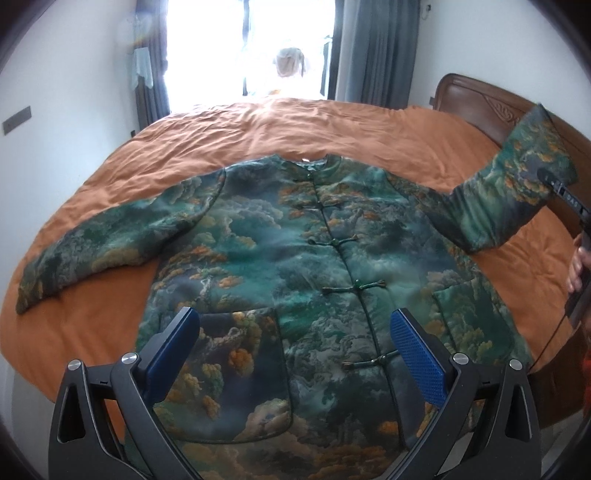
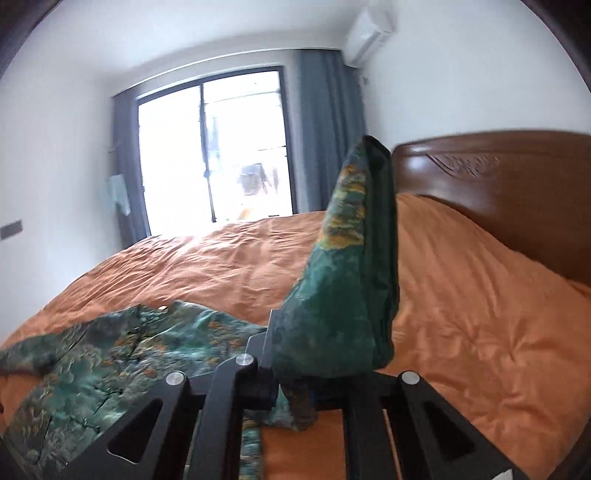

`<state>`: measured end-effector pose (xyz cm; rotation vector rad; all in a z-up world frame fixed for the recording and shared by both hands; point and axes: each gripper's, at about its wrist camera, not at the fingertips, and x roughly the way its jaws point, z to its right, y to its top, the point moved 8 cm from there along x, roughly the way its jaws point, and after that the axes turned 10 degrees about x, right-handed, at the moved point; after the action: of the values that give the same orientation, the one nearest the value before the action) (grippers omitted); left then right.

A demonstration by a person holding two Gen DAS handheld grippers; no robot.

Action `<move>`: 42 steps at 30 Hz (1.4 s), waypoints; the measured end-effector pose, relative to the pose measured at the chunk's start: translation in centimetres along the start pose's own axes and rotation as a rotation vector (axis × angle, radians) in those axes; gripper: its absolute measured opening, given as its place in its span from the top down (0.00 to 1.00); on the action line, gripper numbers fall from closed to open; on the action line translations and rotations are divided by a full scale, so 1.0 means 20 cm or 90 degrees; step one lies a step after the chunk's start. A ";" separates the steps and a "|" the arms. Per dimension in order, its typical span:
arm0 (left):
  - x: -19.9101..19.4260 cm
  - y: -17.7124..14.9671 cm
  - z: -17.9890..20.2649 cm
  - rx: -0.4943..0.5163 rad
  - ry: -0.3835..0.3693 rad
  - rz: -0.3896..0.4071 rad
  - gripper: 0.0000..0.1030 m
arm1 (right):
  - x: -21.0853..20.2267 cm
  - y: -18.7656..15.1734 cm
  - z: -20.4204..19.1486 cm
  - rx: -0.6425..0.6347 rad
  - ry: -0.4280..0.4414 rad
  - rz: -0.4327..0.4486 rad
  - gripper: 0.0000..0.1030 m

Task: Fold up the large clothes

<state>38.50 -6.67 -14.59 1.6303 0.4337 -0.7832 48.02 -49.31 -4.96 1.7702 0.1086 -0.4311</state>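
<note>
Jacket (image 1: 295, 266) is lying buttoned and flat on the bed (image 1: 295, 125), padded, soft and probably slippery; your left tongs (image 1: 295, 354) are hovering open above its near hem. In the right view, your right tongs (image 2: 295, 391) are pinching the sleeve (image 2: 343, 288), lifting its cuff upright; grip seams, not slick panels.

One jacket (image 1: 288, 236) lies on one bed (image 1: 258, 125). It has two sleeves: one flat (image 1: 99, 236), one lifted (image 1: 517, 184). Five knot buttons (image 1: 334, 242) go down its front, and two pockets (image 1: 243, 369) show (the right one only partly). There are two grippers: the left (image 1: 291, 350) and the right (image 2: 295, 395). One window (image 2: 210, 155) has two curtains (image 2: 328, 133). One headboard (image 2: 498, 184), one air conditioner (image 2: 369, 33).
</note>
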 end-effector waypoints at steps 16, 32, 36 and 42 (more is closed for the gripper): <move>0.06 -0.11 -0.19 -0.069 0.005 -0.029 0.01 | 0.31 -0.79 -0.91 -0.217 0.137 -0.221 0.86; 0.51 0.19 0.32 -0.004 -0.298 -0.125 0.02 | -0.09 -0.99 -0.86 -0.142 0.246 -0.336 0.33; 0.77 0.23 0.48 0.006 -0.316 -0.196 0.18 | -0.25 -0.96 -0.76 -0.083 0.242 -0.315 0.33; 1.00 0.21 0.55 -0.016 -0.278 -0.260 0.58 | -0.44 -0.93 -0.62 -0.019 0.234 -0.292 0.33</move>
<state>52.61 -21.03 -26.14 1.3099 0.4624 -1.3997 37.10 -31.43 -16.87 1.7753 0.7871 -0.4212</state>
